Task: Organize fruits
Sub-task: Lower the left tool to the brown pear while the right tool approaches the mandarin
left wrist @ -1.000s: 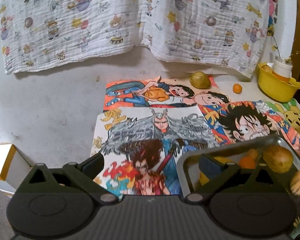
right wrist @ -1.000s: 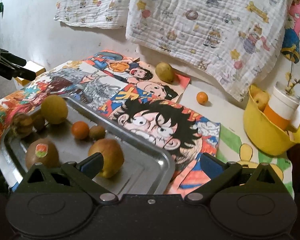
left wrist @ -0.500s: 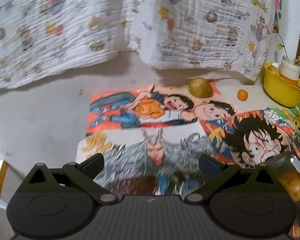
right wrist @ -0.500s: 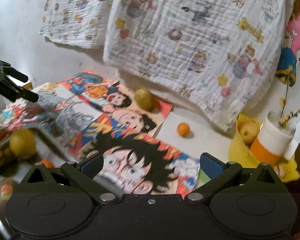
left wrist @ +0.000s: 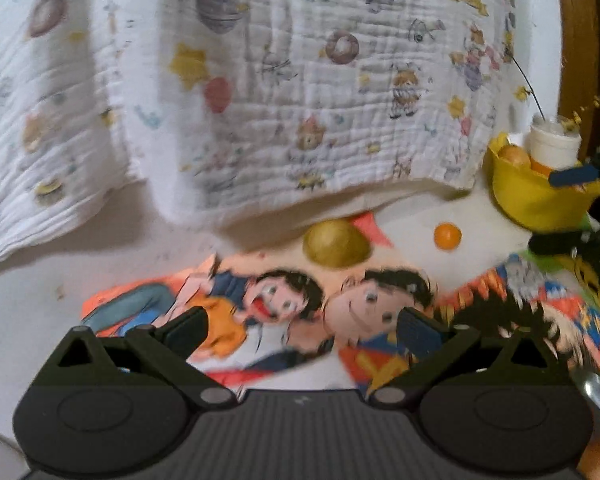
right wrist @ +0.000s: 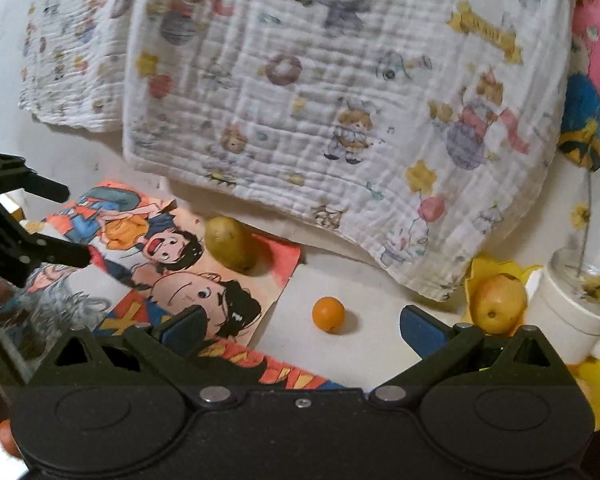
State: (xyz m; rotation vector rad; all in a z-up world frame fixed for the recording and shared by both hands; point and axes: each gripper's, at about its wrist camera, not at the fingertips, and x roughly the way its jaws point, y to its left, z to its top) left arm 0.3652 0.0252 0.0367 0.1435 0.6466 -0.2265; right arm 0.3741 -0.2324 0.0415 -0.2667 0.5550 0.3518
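Fruits lie ahead of both grippers: small orange (right wrist: 328,314) on bare tabletop between the right gripper (right wrist: 300,322) fingers, which are spread wide and empty; pear (left wrist: 334,243) beyond the left gripper (left wrist: 302,326), likewise spread and empty, both levelled forward.

Both cameras sit just behind their own tongs and look forward and slightly down across the bench toward the hanging cloth (left wrist: 300,92) at the back. The left view faces the cartoon posters (left wrist: 284,308) head-on, from close and low, with the pear (left wrist: 334,242) and small orange (left wrist: 447,235) beyond them. The right view looks from further right, angled a little leftward, close to the yellow bowl (right wrist: 496,272). Both views share the cloth (right wrist: 340,92), posters (right wrist: 172,256), pear (right wrist: 230,242), orange (right wrist: 328,314) and bowl (left wrist: 536,200). Each view catches the other tongs at its edge: right tongs (left wrist: 580,216) in the left view, left tongs (right wrist: 72,224) in the right.
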